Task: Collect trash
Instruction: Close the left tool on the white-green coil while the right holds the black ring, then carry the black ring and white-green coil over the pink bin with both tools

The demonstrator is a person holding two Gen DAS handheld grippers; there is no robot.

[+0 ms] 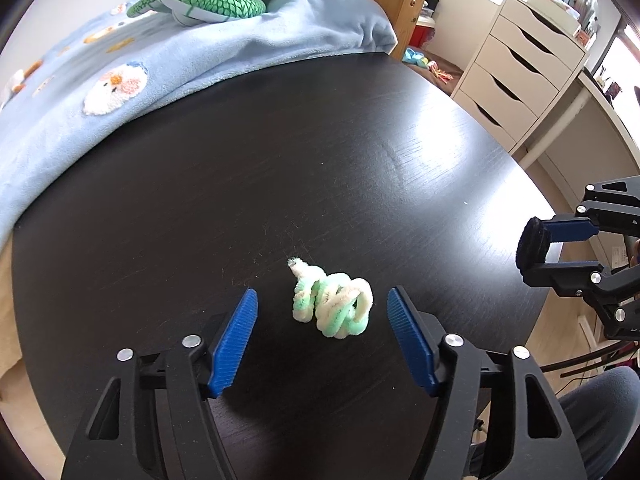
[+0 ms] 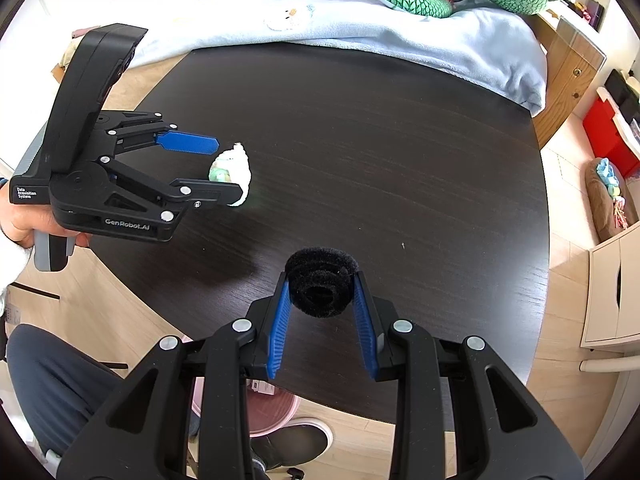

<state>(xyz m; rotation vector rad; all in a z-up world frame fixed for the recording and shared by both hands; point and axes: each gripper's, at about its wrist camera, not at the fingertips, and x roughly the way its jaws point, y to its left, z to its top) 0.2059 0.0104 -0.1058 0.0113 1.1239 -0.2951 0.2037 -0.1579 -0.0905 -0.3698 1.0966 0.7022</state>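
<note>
Two grippers work over the table (image 1: 360,128). Left gripper (image 1: 322,312) is the nearer one to the coil (image 1: 334,306): its fingers (image 1: 240,332) straddle the green-and-white coil without touching it, gaps on both sides, coil's long axis running across between them. Right of the coil, the right gripper (image 2: 320,300) is clamped on a black roll (image 2: 320,286), above the table.
</note>
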